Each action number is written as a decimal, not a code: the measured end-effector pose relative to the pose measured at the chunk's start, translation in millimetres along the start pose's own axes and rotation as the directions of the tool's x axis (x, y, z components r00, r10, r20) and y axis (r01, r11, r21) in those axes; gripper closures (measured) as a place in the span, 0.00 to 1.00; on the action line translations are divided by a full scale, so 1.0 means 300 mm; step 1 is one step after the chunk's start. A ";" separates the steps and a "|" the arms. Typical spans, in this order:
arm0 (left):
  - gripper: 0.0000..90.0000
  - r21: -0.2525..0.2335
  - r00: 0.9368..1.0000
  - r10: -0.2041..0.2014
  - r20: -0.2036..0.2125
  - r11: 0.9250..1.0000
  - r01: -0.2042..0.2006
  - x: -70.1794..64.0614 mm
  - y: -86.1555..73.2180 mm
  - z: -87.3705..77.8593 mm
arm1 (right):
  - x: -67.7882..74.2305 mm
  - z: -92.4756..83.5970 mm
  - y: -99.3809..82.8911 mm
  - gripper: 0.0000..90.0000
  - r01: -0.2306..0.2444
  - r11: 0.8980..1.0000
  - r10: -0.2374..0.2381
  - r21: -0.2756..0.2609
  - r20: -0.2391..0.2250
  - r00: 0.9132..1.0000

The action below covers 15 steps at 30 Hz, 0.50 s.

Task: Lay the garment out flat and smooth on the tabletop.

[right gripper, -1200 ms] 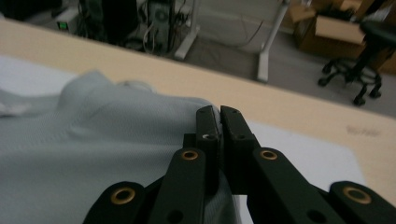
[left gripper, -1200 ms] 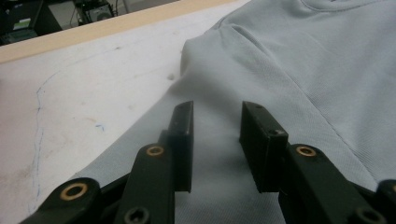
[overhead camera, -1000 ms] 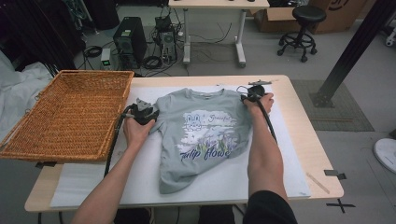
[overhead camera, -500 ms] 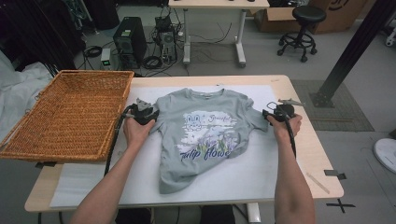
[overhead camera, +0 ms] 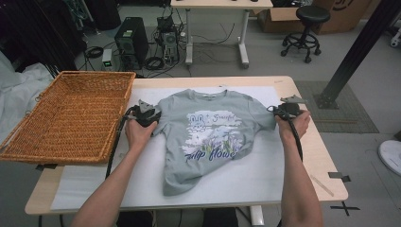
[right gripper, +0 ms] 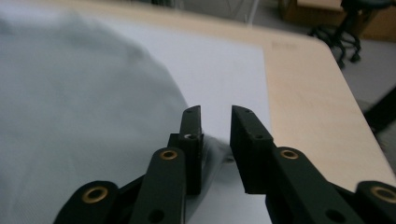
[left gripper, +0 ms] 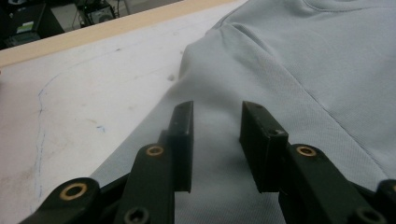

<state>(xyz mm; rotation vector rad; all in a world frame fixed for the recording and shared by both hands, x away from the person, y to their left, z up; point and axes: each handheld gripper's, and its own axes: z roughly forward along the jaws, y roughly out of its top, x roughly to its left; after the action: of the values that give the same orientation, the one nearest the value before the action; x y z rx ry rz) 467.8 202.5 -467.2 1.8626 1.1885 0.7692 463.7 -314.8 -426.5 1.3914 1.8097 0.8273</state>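
A grey T-shirt (overhead camera: 213, 137) with a flower print lies face up on the white sheet (overhead camera: 265, 179), its hem toward me. My left gripper (overhead camera: 156, 117) rests at the shirt's left sleeve. In the left gripper view its jaws (left gripper: 215, 112) stand apart over the flat sleeve cloth (left gripper: 299, 60), pinching nothing. My right gripper (overhead camera: 275, 111) is at the tip of the right sleeve. Its jaws (right gripper: 215, 112) have just been closing and keep a narrow gap. The hem of the sleeve (right gripper: 70, 93) lies at the base of that gap, not clamped.
A large wicker basket (overhead camera: 90, 74) sits on the table's left end, close to my left hand. Bare wooden tabletop (overhead camera: 312, 142) runs along the right edge, with a thin stick (overhead camera: 322, 185) and black tape (overhead camera: 338, 176) near the corner.
My right hand has moved from the shirt's right shoulder out to the right, to the sleeve tip. The right sleeve now lies spread further outward. The left hand has stayed put.
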 end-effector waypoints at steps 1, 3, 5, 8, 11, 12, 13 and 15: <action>0.73 0.000 1.000 -0.001 0.000 1.000 0.001 0.000 0.000 0.000 | -0.015 -0.001 -0.005 0.75 -0.067 0.998 0.068 -0.019 0.019 0.998; 0.73 0.001 1.000 0.000 0.000 1.000 0.000 0.000 0.000 0.000 | -0.030 -0.006 -0.008 0.70 -0.171 0.983 0.174 -0.073 0.039 0.984; 0.73 0.001 1.000 -0.001 0.000 1.000 0.001 0.001 0.000 0.000 | -0.060 -0.001 -0.008 0.61 -0.270 0.949 0.282 -0.163 0.058 0.958; 0.73 0.000 1.000 -0.001 0.000 1.000 0.001 0.000 0.000 0.000 | -0.066 0.028 -0.017 0.57 -0.301 0.944 0.305 -0.132 0.010 0.952; 0.73 0.000 1.000 0.004 -0.002 1.000 -0.004 -0.001 0.000 0.000 | -0.054 0.090 -0.058 0.54 -0.290 0.957 0.290 0.015 0.021 0.957; 0.73 0.000 1.000 0.005 -0.002 1.000 -0.005 -0.001 0.000 0.000 | -0.054 0.090 -0.058 0.54 -0.290 0.957 0.290 0.015 0.021 0.957; 0.73 0.000 1.000 0.005 -0.002 1.000 -0.005 -0.001 0.000 0.000 | -0.052 0.101 -0.070 0.53 -0.335 0.942 0.335 0.026 0.017 0.942; 0.74 -0.001 1.000 0.006 -0.002 1.000 -0.006 -0.001 0.000 0.000 | -0.046 0.101 -0.071 0.61 -0.380 0.925 0.379 0.006 0.039 0.924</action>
<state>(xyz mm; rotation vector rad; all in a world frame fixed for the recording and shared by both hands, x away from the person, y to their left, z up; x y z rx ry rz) 467.7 202.1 -467.2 1.8659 1.1848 0.7751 480.1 -330.6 -458.6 1.7878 1.5386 0.9767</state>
